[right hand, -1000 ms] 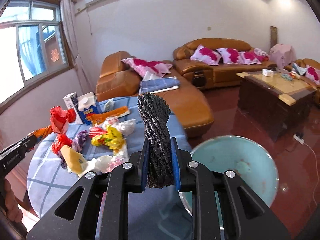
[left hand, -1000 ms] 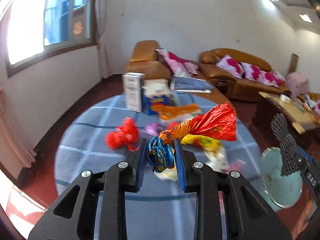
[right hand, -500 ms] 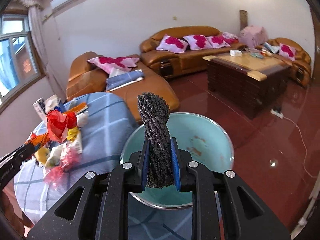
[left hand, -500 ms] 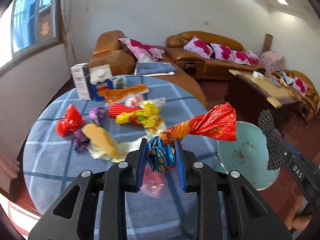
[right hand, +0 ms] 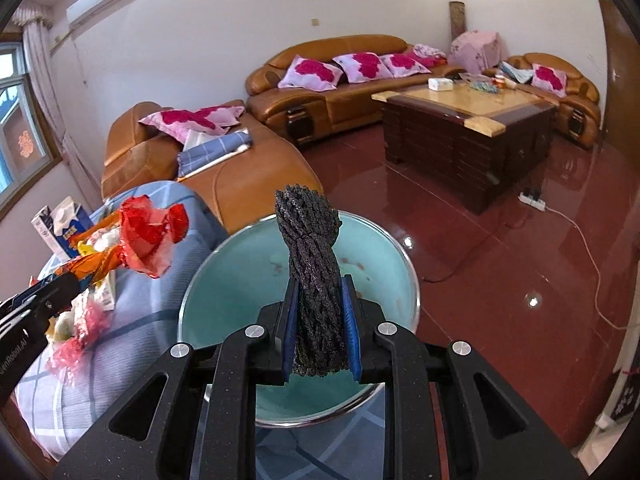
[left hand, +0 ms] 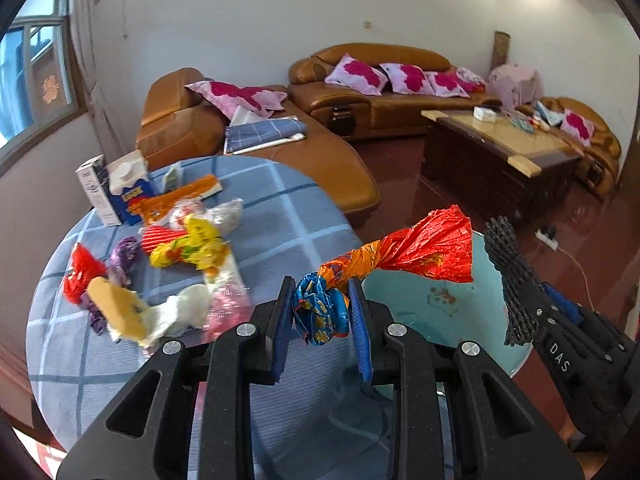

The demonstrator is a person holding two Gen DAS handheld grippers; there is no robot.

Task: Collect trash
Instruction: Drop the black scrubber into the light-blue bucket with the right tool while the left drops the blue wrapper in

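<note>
My left gripper (left hand: 322,316) is shut on a twisted red, orange and blue foil wrapper (left hand: 400,258), held above the table edge with its red end over the teal bin (left hand: 416,300). The wrapper (right hand: 148,236) also shows at the left of the right wrist view. My right gripper (right hand: 318,320) is shut on a twisted black mesh net (right hand: 312,248), held above the open teal bin (right hand: 248,280). The net (left hand: 510,276) and right gripper show at the right of the left wrist view.
A round table with a blue checked cloth (left hand: 280,216) carries several wrappers (left hand: 188,246), a milk carton (left hand: 128,184) and a white box (left hand: 94,188). Brown sofas (left hand: 360,96) and a wooden coffee table (left hand: 492,152) stand behind on the red floor.
Both grippers have swung right from over the table toward the teal bin, each still holding its item. The bin now lies directly under the net and close under the wrapper's red end.
</note>
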